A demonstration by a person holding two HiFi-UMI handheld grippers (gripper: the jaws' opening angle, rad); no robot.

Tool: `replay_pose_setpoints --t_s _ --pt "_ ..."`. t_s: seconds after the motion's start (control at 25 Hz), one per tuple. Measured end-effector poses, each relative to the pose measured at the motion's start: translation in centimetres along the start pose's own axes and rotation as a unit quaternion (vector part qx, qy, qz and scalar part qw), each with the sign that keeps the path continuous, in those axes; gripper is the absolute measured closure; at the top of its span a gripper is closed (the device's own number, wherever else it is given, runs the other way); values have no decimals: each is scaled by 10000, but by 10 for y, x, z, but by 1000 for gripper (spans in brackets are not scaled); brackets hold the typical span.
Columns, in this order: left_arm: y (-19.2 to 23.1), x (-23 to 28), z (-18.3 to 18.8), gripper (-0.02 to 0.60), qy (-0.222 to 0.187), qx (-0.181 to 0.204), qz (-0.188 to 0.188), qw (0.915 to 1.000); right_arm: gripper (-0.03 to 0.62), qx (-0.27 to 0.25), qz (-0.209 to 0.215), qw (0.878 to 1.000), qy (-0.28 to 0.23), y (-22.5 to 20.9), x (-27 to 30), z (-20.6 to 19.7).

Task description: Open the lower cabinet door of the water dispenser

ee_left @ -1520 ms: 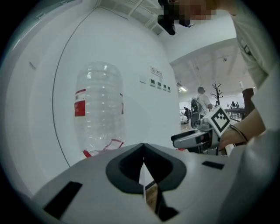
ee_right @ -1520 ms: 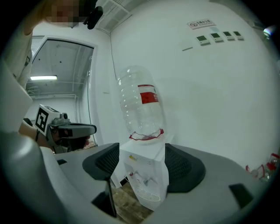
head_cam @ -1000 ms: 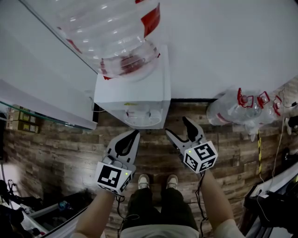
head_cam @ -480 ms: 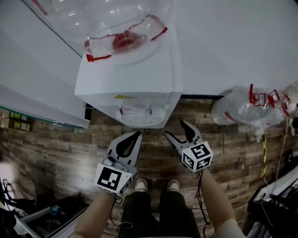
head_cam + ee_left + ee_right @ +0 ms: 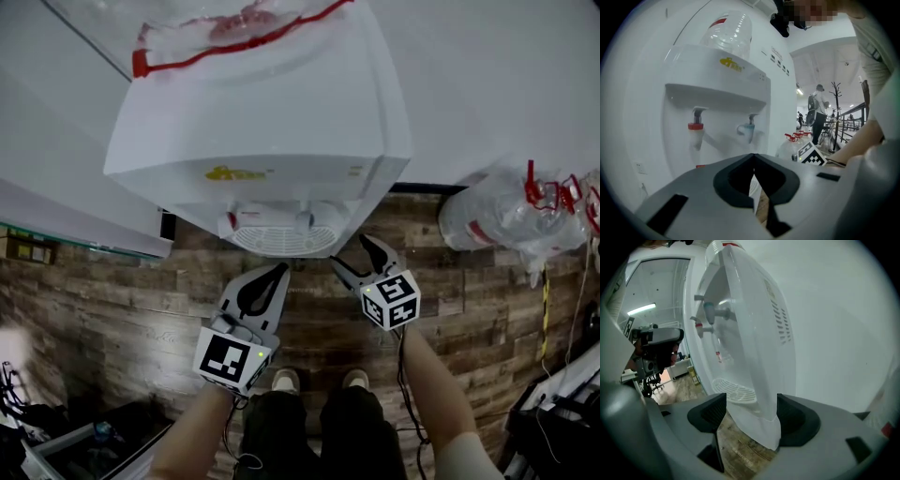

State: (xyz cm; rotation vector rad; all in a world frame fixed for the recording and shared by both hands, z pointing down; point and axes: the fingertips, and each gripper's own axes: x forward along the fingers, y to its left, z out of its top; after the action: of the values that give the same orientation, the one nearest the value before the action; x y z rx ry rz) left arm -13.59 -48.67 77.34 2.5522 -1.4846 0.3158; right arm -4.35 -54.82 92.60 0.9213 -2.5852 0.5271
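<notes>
Water dispenser is set against the wall. Lower cabinet door is taken to be on the dispenser's front, below the drip tray. It is hidden in the head view, and no handle can be made out. The door is judged a light, stiff, smooth plastic panel, probably best caught at its free edge or a recess and pulled gently. Right gripper is held at the dispenser's right front corner, jaws apart, nothing gripped. Left gripper is held before the dispenser's front, jaws closed, empty.
</notes>
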Motion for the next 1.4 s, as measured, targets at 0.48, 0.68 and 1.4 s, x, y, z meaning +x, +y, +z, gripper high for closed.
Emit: replay_pose_setpoints --t_s 0.48,0.68,1.4 --pt "21 14 -59 577 142 -119 123 9998 250 -203 11 9986 487 -29 70 -62" --pt "22 21 -71 577 162 -228 102 9996 233 -92 43 9989 452 -32 79 -64" --pt "15 -25 -100 577 862 -590 41 9945 345 298 -33 9888 1462 27 25 -109"
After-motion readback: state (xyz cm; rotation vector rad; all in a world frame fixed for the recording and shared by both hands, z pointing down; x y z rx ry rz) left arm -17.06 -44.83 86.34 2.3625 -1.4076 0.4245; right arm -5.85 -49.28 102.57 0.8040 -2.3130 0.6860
